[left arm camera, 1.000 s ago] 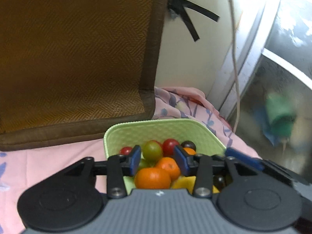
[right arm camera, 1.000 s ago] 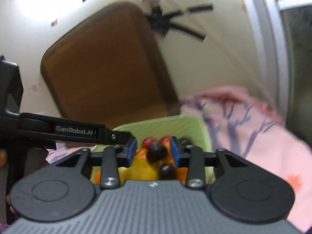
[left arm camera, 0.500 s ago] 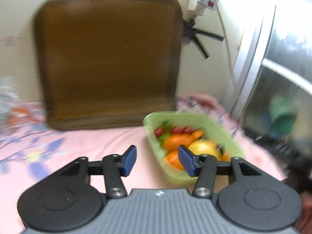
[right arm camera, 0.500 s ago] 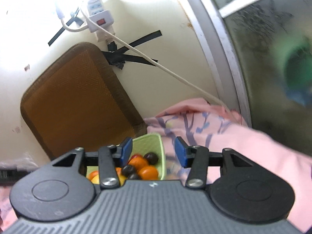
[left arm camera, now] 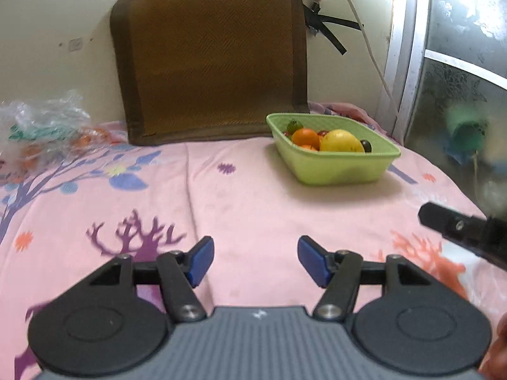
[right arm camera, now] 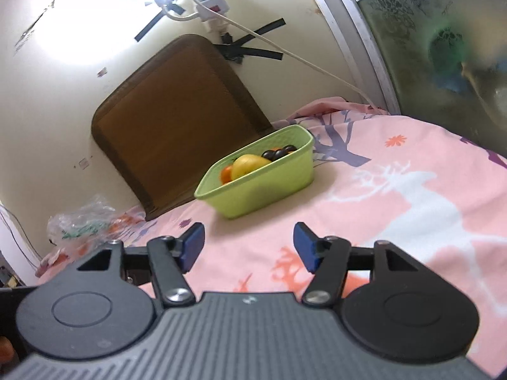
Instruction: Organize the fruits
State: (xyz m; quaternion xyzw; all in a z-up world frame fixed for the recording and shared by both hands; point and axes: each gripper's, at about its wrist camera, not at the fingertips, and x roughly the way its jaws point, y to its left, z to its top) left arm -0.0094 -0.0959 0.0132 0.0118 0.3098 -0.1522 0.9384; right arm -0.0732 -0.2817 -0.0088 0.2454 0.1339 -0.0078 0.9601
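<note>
A light green basket (left arm camera: pixel 336 167) (right arm camera: pixel 263 186) stands on the pink bedsheet near the brown cushion. It holds oranges (left arm camera: pixel 304 137), a yellow fruit (left arm camera: pixel 340 141) (right arm camera: pixel 245 164), small red fruits and dark grapes (right arm camera: pixel 279 152). My left gripper (left arm camera: pixel 255 261) hovers over the sheet well in front of the basket, its jaws opening with nothing between them. My right gripper (right arm camera: pixel 248 247) is also back from the basket, jaws opening and empty. Its black tip (left arm camera: pixel 459 226) shows at the right edge of the left wrist view.
A brown cushion (left arm camera: pixel 209 60) leans on the wall behind the basket. A crumpled clear plastic bag (left arm camera: pixel 41 126) (right arm camera: pixel 82 221) lies at the far left. A glass door with a metal frame (left arm camera: pixel 408 57) bounds the right side. A power strip (right arm camera: pixel 207 1) with a white cable hangs on the wall.
Both grippers have pulled back from over the basket and opened wider. The basket, close under the fingers a second ago, now stands far ahead on the sheet.
</note>
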